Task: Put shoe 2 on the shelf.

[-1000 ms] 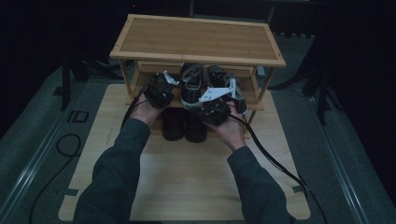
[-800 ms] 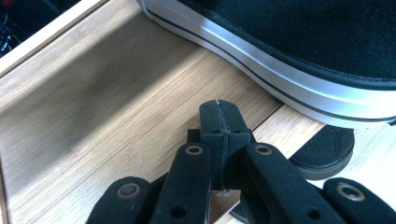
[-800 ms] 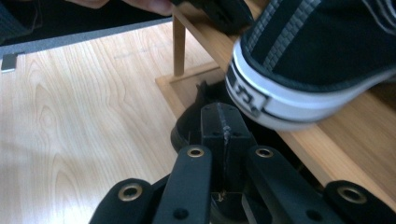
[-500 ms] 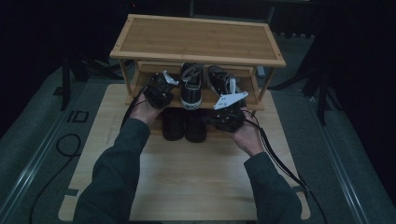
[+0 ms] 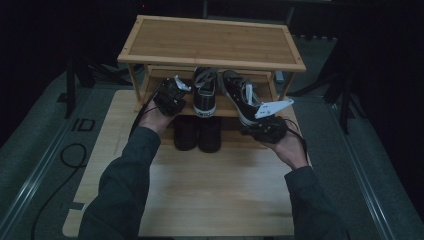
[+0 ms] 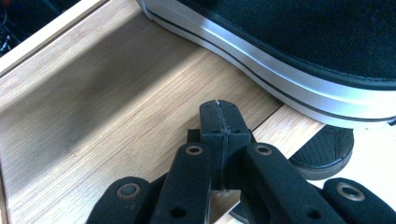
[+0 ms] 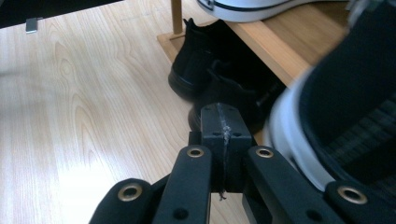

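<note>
1. Desk [image 5: 200,200]: pale wood board; you work from its near edge, and the rack stands at its far edge.

2. Shoe rack [image 5: 210,42]: two bamboo tiers, the top one bare. The lower shelf [image 6: 93,107] carries the sneakers, likely so pairs stack by tier.

3. Black-and-white sneakers: one [image 5: 205,90] sits square at mid-shelf; the other [image 5: 240,97] lies angled, its heel overhanging the shelf's front edge just beside your right tool, so it probably still wants straightening.

4. Dark boots [image 5: 197,132]: a pair side by side on the desk, toes tucked under the shelf's front edge.

5. Left tool [image 5: 170,95]: clenched on nothing, over the shelf's left end beside the square sneaker.

6. Right tool [image 5: 260,130]: clenched, empty, near the desk's right edge.
</note>
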A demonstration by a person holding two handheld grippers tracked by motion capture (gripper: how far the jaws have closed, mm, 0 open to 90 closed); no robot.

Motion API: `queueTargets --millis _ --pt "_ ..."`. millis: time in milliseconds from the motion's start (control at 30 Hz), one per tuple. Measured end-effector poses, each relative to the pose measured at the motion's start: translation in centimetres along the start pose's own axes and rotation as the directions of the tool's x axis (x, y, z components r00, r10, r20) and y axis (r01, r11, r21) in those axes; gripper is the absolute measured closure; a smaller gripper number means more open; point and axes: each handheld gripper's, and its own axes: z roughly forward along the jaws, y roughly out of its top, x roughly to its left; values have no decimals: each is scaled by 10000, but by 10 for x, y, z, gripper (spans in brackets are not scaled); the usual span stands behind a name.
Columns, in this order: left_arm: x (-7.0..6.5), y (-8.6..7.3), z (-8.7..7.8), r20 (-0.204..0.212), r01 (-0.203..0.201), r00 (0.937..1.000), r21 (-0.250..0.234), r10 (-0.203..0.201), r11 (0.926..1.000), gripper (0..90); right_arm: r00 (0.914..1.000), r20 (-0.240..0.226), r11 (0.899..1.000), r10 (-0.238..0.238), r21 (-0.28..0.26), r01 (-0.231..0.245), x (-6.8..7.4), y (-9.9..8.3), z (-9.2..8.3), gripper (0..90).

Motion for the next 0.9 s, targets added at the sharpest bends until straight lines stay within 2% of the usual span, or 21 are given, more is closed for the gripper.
queueTargets --millis 167,233,333,567,700,900 --pt "0 0 0 14 13 10000 -8 -13 10000 900 9998 161 9999 125 0 -125 -6 -8 -13 900" --pt "0 0 0 24 18 10000 -13 -18 10000 900 9995 253 9998 200 90 -202 -10 -16 -19 900" --pt "0 0 0 46 20 10000 -17 -20 10000 900 9990 218 9992 401 -92 -399 -13 -23 -23 900" --pt "1 -1 0 73 16 10000 -30 -16 10000 900 9981 413 9989 453 -162 -447 -15 -27 -30 900" --pt "1 -1 0 71 21 10000 -41 -20 10000 900 9945 642 9957 825 -469 -795 -22 -34 -38 900" --pt "1 -1 0 56 10 10000 -30 -10 10000 900 9955 507 9953 804 -575 -775 -24 -34 -38 900"
